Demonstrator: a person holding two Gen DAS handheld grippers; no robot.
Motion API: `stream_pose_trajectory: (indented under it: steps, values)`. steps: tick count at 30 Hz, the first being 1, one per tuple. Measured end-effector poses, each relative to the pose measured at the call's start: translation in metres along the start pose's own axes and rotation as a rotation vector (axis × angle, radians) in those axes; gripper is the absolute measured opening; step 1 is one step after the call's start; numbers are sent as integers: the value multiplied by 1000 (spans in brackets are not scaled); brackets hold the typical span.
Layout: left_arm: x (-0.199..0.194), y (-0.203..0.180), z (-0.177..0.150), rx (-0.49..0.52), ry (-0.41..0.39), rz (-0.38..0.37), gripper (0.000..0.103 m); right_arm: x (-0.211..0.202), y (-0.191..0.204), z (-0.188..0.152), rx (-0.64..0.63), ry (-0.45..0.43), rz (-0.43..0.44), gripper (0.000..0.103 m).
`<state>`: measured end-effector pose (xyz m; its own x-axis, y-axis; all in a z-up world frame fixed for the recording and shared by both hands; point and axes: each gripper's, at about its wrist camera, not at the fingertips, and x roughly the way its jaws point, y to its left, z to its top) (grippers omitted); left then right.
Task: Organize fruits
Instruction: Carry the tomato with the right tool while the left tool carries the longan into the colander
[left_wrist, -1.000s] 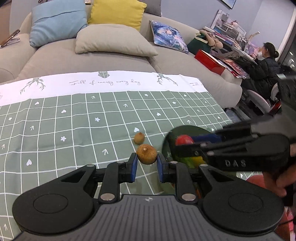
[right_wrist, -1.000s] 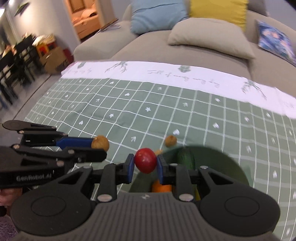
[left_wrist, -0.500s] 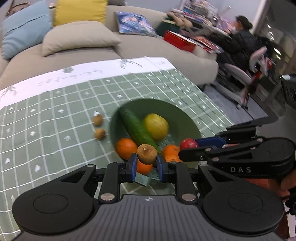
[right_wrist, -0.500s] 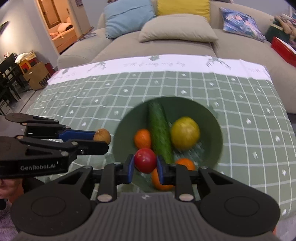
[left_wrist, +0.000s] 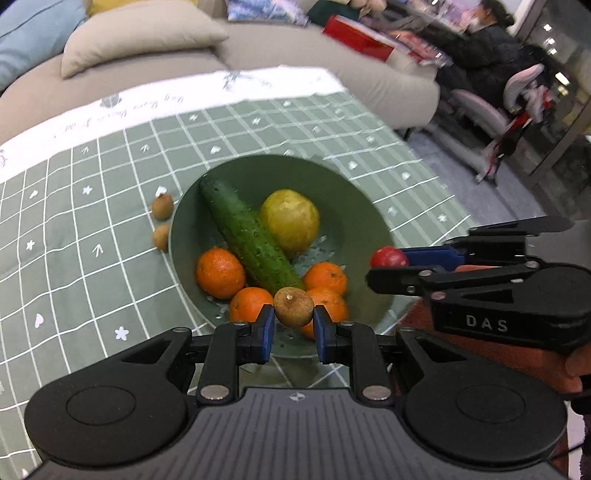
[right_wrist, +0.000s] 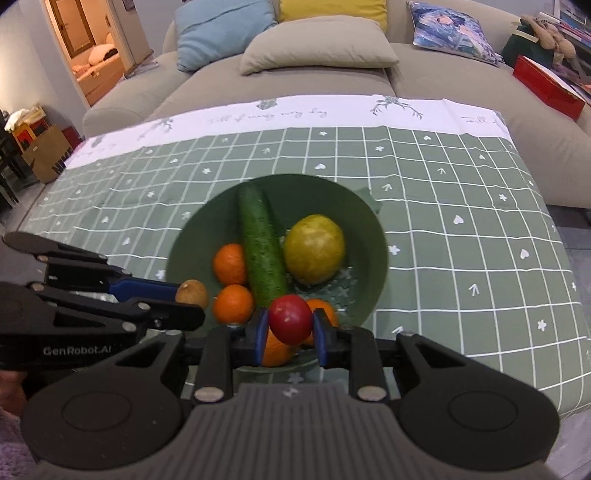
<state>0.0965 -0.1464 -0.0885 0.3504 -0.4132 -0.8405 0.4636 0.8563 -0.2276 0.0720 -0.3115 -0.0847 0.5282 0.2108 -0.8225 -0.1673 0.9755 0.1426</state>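
Note:
A green bowl (left_wrist: 354, 206) (right_wrist: 373, 229) on the checked tablecloth holds a cucumber (left_wrist: 247, 232) (right_wrist: 260, 247), a yellow-green fruit (left_wrist: 290, 218) (right_wrist: 314, 247) and several oranges (left_wrist: 219, 273) (right_wrist: 229, 264). My left gripper (left_wrist: 293, 328) (right_wrist: 195, 299) is shut on a brown longan (left_wrist: 293, 305) (right_wrist: 191, 293) above the bowl's near rim. My right gripper (right_wrist: 290, 334) (left_wrist: 384, 264) is shut on a small red fruit (right_wrist: 290, 318) (left_wrist: 388, 257), also above the near rim. Two more longans (left_wrist: 162, 206) lie on the cloth left of the bowl.
The green and white tablecloth (right_wrist: 461, 206) covers a low table. A grey sofa (right_wrist: 295, 70) with cushions stands behind it. A red box (right_wrist: 546, 86) lies on the sofa at right. A seated person (left_wrist: 491, 48) is at the far right.
Both grippers have moved closer over the bowl with their fruits still held. The bowl now sits nearer the centre of both views.

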Motion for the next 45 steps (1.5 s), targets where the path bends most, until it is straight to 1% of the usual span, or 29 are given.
stream_pose_trajectory:
  steps: [2, 4, 8, 11, 15, 17, 22, 25, 27, 29, 31, 34, 40, 45]
  values:
    - [5, 0, 6, -6, 32, 0, 24, 2, -3, 0, -14, 9, -13, 21]
    - [11, -2, 13, -7, 73, -11, 24, 6, -5, 0, -16, 18, -4, 21]
    - [25, -1, 22, -15, 136, 2, 24, 13, -10, 0, -21, 38, -8, 21]
    - [37, 1, 23, -35, 182, -20, 24, 16, -13, -1, -18, 47, -14, 21]
    - [50, 4, 21, -35, 229, 6, 24, 21, -15, 0, -11, 49, -4, 21]
    - [54, 7, 19, -40, 247, -3, 24, 24, -15, 2, -12, 51, 1, 21]
    - [57, 10, 18, -30, 246, -17, 24, 35, -14, 6, -12, 63, 16, 21]
    - [57, 8, 17, -8, 240, -23, 24, 42, -12, 10, -13, 72, 21, 21]
    - [56, 10, 17, -6, 238, -28, 26, 48, -11, 13, -13, 79, 24, 21]
    - [52, 11, 18, -6, 231, -27, 31, 54, -11, 16, -7, 84, 22, 21]
    - [47, 14, 19, -17, 227, -40, 38, 59, -11, 17, 4, 87, 24, 22]
    - [40, 20, 19, -27, 224, -52, 45, 68, -11, 19, 14, 98, 30, 22]
    - [18, 31, 17, -42, 183, -64, 46, 79, -11, 25, 31, 96, 39, 22]
    - [6, 32, 20, -22, 146, -38, 46, 85, -8, 27, 28, 105, 44, 23]
